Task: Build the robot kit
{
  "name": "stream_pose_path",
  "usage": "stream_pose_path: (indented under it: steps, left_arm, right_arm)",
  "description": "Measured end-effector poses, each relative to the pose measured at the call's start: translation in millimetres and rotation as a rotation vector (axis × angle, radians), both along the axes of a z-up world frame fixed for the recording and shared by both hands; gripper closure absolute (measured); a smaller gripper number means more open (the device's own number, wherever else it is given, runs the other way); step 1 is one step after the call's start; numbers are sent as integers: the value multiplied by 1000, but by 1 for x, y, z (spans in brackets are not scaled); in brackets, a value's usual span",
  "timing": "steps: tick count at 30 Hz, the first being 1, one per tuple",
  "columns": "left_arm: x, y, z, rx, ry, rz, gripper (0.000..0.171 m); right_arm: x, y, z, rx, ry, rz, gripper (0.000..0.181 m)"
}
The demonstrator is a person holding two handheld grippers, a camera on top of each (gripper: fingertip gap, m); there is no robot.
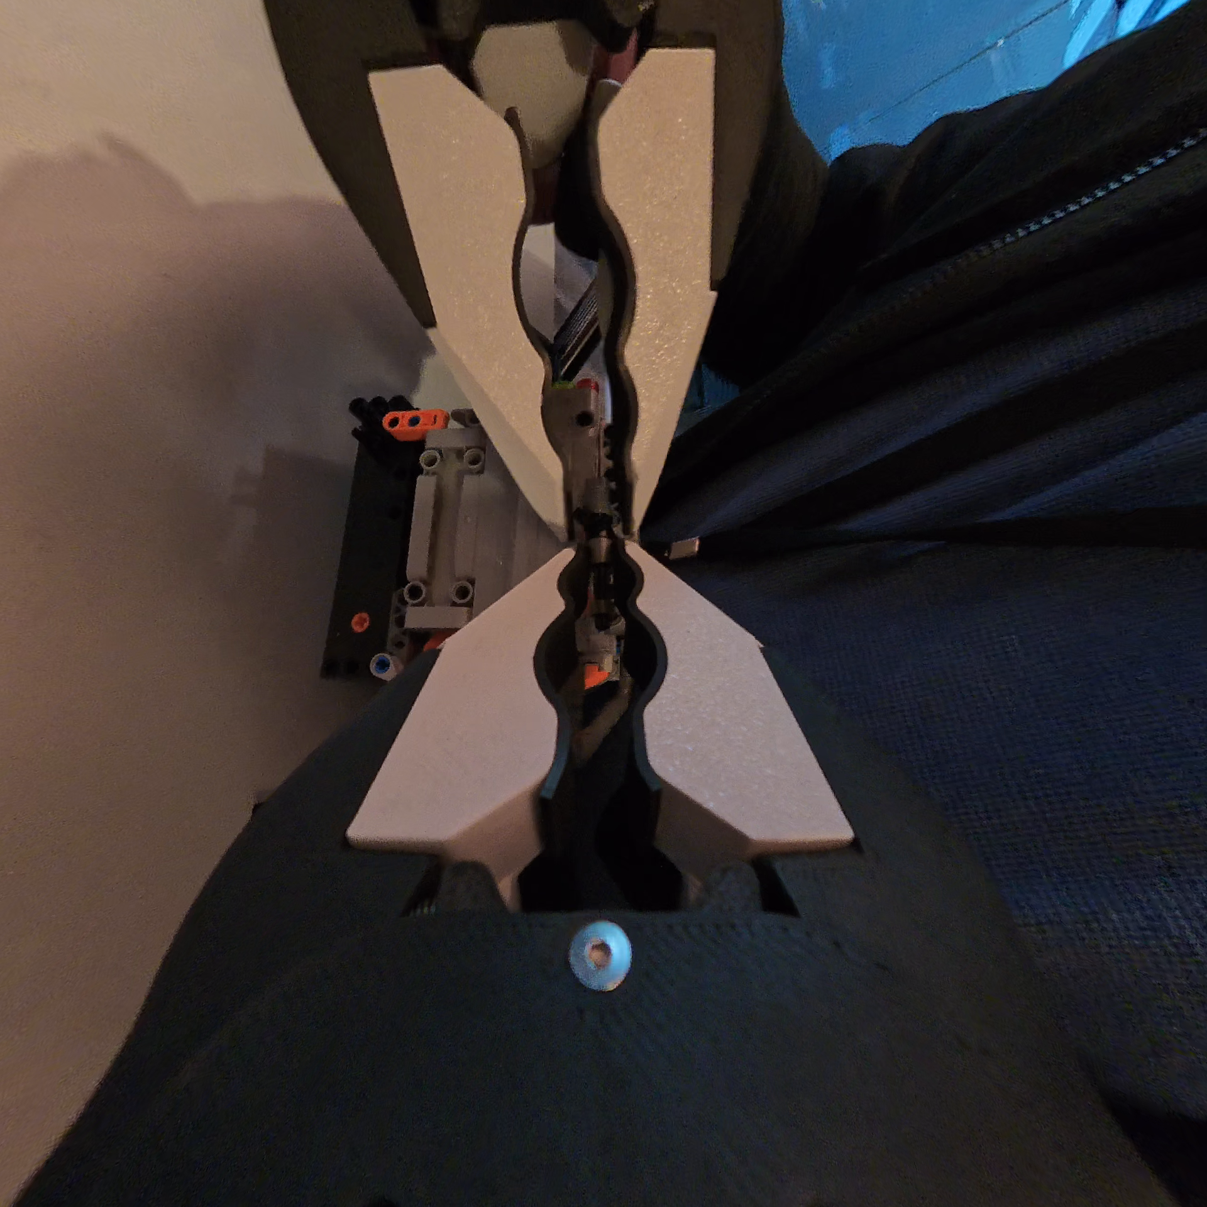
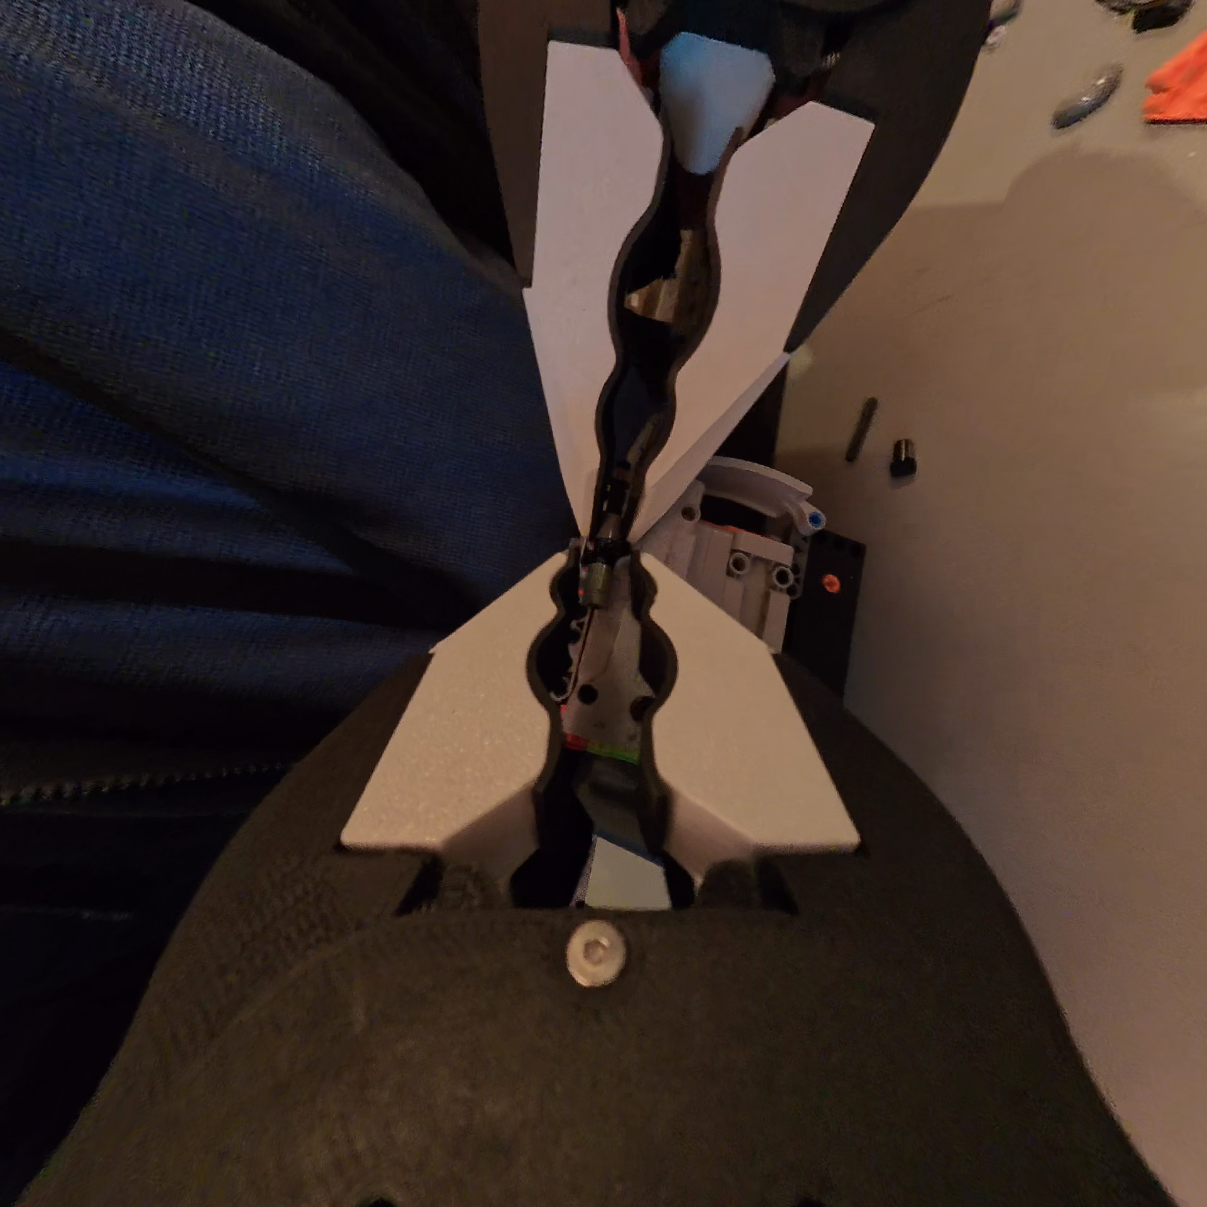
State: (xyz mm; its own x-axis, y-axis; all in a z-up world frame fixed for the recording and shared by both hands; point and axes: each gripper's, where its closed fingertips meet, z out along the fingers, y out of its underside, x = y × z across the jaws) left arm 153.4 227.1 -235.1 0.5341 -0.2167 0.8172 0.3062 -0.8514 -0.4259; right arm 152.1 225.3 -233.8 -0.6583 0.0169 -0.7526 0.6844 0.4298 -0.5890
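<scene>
My left gripper (image 1: pixel 601 562) and my right gripper (image 1: pixel 601 522) meet tip to tip above a beige table (image 1: pixel 163 457). The left one is shut on a small grey and orange building-brick piece (image 1: pixel 597 646). The right gripper (image 2: pixel 604 562) is shut on a grey beam with holes (image 2: pixel 607 692) that has a red and green strip at its end. The beam also shows in the left wrist view (image 1: pixel 578 424). The two pieces touch between the tips. The left gripper (image 2: pixel 611 516) comes in from the top of the right wrist view.
A grey and black brick model (image 1: pixel 444 522) lies on the table beside the tips; it also shows in the right wrist view (image 2: pixel 751 568). Dark blue zippered clothing (image 1: pixel 980 588) fills the other side. A dark pin (image 2: pixel 861 428), a black connector (image 2: pixel 903 457) and an orange item (image 2: pixel 1175 91) lie farther off. Left and right tips are no more than a few centimetres apart.
</scene>
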Motion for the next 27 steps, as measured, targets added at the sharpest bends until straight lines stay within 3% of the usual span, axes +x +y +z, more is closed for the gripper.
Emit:
stream_pose_path:
  steps: [3,13,18,27]
  left_arm:
    - [0,0,0,-4,-32,-17,166]
    - [-3,1,-1,-18,-64,-40,166]
    - [-6,-1,-2,-42,-96,-38,167]
    - [-16,-1,-3,-73,-155,12,166]
  right_arm:
    - [-4,3,8,-2,57,-79,162]
    - [-2,15,-7,311,414,-381,154]
    - [-1,8,-12,341,531,-417,150]
    - [-9,2,-18,294,544,-484,150]
